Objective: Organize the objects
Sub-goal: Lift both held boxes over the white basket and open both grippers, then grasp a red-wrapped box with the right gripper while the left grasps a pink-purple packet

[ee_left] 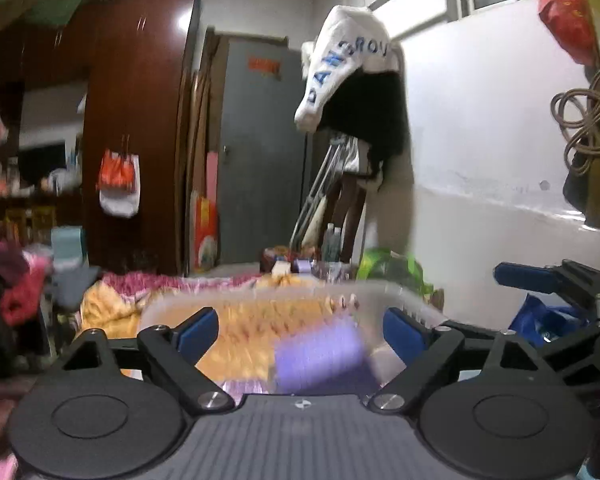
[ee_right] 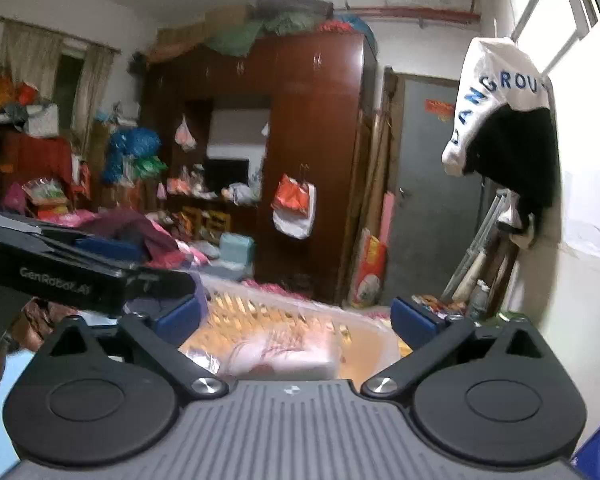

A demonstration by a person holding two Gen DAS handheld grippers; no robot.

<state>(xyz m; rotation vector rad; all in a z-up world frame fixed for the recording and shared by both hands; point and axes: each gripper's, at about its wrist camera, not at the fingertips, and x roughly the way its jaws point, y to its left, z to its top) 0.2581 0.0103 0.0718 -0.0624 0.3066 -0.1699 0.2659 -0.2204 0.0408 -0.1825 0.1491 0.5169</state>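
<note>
1. Your left gripper (ee_left: pixel 300 330) has its blue pads spread wide, with nothing between them. Ahead of and below it lies a clear plastic bin (ee_left: pixel 404 300) on orange patterned bedding (ee_left: pixel 104 308); a purple object (ee_left: pixel 320 360) sits in the bin's near part, between the pads in this view.
2. Your right gripper (ee_right: pixel 298 320) is likewise spread and holds nothing. The same bin (ee_right: pixel 364 316) lies just beyond its pads, with a pale pink item (ee_right: pixel 284 354) inside, near the gripper body.
3. The right gripper's fingers (ee_left: pixel 528 276) enter the left view at far right; the left gripper's body (ee_right: pixel 60 276) crosses the right view at left.
4. Motion blur smears the bin's contents: neither the purple object nor the pink item can be identified. The gripper bodies cut off the bin's near rim.
</note>
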